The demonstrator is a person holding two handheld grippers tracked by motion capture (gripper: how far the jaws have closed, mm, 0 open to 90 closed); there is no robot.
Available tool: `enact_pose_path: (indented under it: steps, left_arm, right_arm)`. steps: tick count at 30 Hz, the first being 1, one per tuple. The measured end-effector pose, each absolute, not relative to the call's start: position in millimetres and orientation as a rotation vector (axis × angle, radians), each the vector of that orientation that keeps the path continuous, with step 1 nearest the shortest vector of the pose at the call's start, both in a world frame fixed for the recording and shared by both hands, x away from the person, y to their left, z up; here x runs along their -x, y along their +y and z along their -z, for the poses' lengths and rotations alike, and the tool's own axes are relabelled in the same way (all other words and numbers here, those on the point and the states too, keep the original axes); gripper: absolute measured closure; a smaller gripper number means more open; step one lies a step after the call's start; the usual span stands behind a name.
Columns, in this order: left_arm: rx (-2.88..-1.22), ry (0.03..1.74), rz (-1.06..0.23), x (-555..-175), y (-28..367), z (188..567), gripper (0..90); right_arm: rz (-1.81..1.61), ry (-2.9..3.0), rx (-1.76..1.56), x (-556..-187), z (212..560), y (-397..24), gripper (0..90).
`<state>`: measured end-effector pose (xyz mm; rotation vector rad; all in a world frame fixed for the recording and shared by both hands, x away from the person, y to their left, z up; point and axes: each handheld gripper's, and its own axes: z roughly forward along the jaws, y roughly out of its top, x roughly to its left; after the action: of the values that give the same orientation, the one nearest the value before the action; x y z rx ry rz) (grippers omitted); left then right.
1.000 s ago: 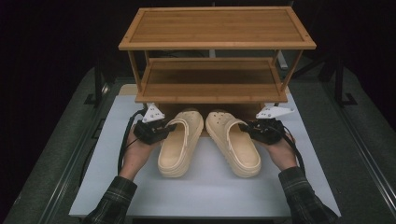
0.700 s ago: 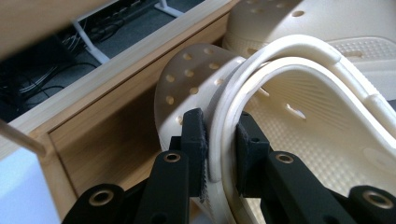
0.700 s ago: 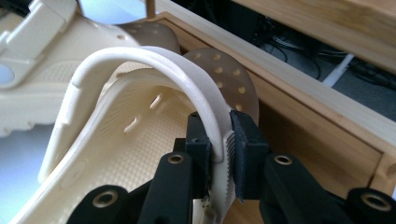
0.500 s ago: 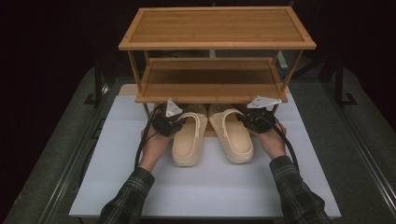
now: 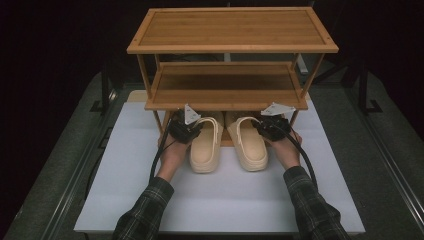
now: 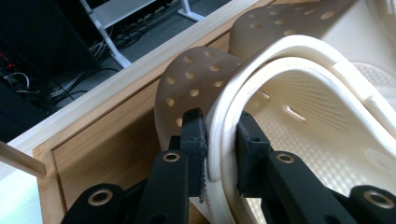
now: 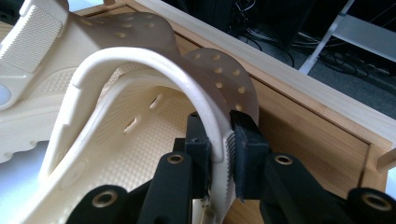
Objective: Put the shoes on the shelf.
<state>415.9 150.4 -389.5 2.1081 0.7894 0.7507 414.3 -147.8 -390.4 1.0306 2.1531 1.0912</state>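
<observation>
Two cream clogs lie side by side on the white mat, toes pushed under the bamboo shoe rack (image 5: 227, 95) onto its bottom shelf. My left gripper (image 5: 186, 131) is shut on the outer side wall of the left clog (image 5: 206, 145); in the left gripper view its pads (image 6: 194, 140) pinch the rim and folded strap of the left clog (image 6: 299, 116). My right gripper (image 5: 272, 126) is shut on the outer side wall of the right clog (image 5: 250, 145); in the right gripper view the pads (image 7: 245, 140) squeeze the rim of the right clog (image 7: 135, 121).
The rack has a top shelf (image 5: 232, 30), a middle shelf and a low bottom board (image 7: 303, 116) with a raised edge. The white mat (image 5: 220, 200) spreads over the table toward the person. Dark table rails (image 5: 90, 150) run along both sides.
Both hands have pushed the clogs away from the person, so their toes now lie under the rack's lower shelf. The grips have stayed the same.
</observation>
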Motion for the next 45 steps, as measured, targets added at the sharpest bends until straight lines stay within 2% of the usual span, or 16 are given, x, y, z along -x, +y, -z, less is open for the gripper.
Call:
enact_pose_path:
  steps: [6,9,12,19,23,24,28,31,35,45]
  left_arm:
    - [-2.116,0.781,-0.740,-416,147,391,74.4]
    - [-2.105,0.791,-0.714,-416,147,391,71.2]
    - [-2.071,0.811,-0.684,-414,151,388,60.4]
    - [-2.054,0.810,-0.571,-392,170,377,30.2]
    - [-2.050,0.788,-0.472,-375,180,378,15.6]
    - [-2.060,0.784,-0.449,-371,182,380,14.3]
    - [-2.075,0.764,-0.382,-353,192,391,1.9]
    - [-2.073,0.758,-0.358,-340,200,403,1.6]
    - [-2.107,0.737,-0.374,-327,200,422,0.0]
    - [-2.171,0.677,-0.370,-334,175,443,0.0]
  right_arm:
    - [-1.092,2.147,-1.034,-416,394,-144,77.3]
    - [-1.099,2.149,-1.040,-415,394,-145,73.2]
    - [-1.125,2.160,-1.058,-414,392,-148,56.6]
    - [-1.226,2.221,-1.089,-399,381,-161,28.2]
    - [-1.281,2.261,-1.085,-381,379,-166,16.6]
    - [-1.282,2.288,-1.088,-378,381,-167,13.0]
    - [-1.295,2.323,-1.066,-359,393,-174,8.3]
    - [-1.296,2.361,-1.063,-350,403,-180,2.9]
    - [-1.294,2.407,-1.063,-343,418,-183,0.8]
    - [-1.236,2.485,-1.036,-347,443,-167,0.0]
